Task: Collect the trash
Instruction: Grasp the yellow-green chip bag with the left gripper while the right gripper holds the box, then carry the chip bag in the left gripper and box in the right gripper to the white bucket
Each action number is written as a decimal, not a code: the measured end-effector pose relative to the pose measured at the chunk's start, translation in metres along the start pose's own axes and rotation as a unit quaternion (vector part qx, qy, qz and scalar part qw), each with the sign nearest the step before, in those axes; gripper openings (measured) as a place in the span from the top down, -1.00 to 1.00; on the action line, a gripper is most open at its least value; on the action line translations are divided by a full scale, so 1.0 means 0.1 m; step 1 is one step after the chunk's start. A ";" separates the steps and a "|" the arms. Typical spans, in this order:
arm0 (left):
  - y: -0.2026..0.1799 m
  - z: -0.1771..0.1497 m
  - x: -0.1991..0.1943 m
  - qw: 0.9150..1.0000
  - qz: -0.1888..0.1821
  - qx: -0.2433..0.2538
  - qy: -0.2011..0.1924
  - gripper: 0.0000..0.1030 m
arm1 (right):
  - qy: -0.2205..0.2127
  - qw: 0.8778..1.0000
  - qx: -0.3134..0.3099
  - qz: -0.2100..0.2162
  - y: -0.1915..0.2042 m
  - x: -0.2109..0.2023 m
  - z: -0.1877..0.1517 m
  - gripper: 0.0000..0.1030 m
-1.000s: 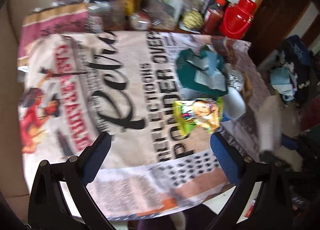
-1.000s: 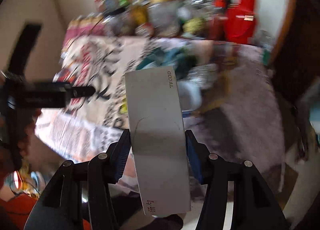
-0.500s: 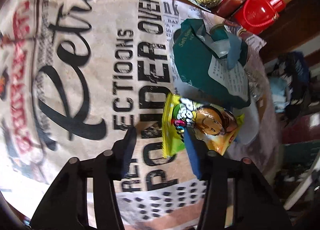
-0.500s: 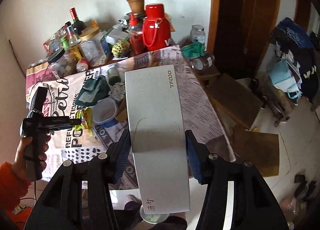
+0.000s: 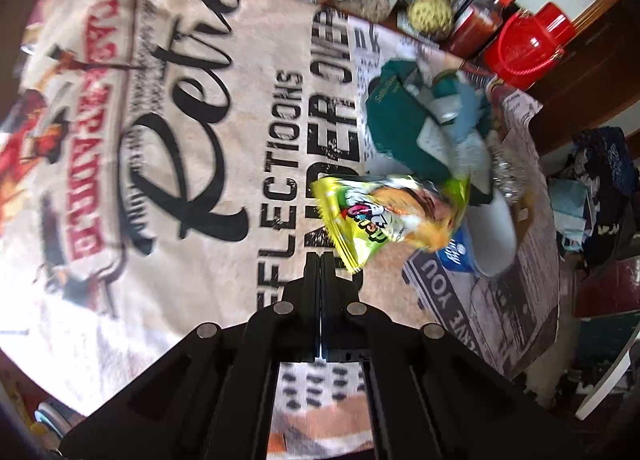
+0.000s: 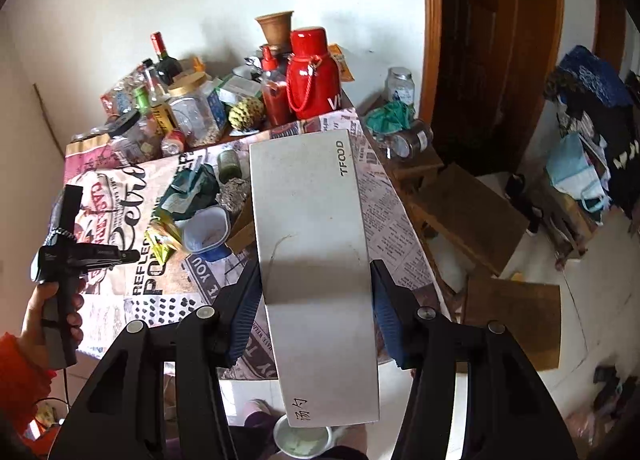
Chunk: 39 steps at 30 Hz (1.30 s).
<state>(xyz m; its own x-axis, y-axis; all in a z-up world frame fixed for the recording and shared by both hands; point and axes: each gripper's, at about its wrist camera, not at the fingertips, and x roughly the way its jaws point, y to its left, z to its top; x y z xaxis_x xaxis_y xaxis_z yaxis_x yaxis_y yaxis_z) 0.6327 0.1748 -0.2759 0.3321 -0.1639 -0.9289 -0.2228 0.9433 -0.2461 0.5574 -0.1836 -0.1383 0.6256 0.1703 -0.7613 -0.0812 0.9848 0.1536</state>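
Note:
A yellow-green snack wrapper [image 5: 390, 216] is pinched at its near corner by my left gripper [image 5: 321, 260], which is shut on it just above the printed tablecloth [image 5: 160, 164]. The wrapper also shows in the right wrist view [image 6: 164, 238], with the left gripper [image 6: 132, 256] beside it. Behind it lie a dark green bag [image 5: 404, 128], a white plastic cup [image 5: 494, 236] and a foil ball [image 5: 508, 176]. My right gripper [image 6: 316, 308] is shut on a flat silver packet [image 6: 312, 252] held over the table's right edge.
Jars, bottles, a red flask [image 6: 314, 72] and a yellow spiky fruit [image 6: 244, 114] crowd the table's back edge. A wooden stool [image 6: 452, 204] and cardboard [image 6: 516, 324] stand on the floor to the right. A white cup [image 6: 304, 440] sits below.
My left gripper moved down to the snack wrapper, closed from wide open and now pinches its corner, lifting it. The right gripper kept holding the silver packet and steadied.

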 end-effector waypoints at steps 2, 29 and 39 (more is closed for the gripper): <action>-0.04 -0.06 -0.17 1.000 0.012 0.005 -0.020 1.00 | -0.006 1.000 -0.009 0.012 -0.06 -0.05 -0.01 0.03; -1.03 -0.07 0.56 0.980 0.125 0.156 -0.016 -0.21 | 0.005 0.998 0.043 -0.043 -0.55 -0.23 -0.22 0.03; -1.03 0.09 0.61 0.984 0.093 0.147 -0.040 0.26 | 0.007 0.999 0.019 -0.030 -0.41 -0.18 -0.17 0.03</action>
<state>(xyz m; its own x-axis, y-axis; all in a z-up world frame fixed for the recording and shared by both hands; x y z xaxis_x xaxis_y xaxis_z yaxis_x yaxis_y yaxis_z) 0.6835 0.0705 -0.3045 0.3837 0.0313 -0.9229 -0.0163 0.9995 0.0271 0.5359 -0.2263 -0.1417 0.6182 0.1126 -0.7779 -0.0145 0.9911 0.1320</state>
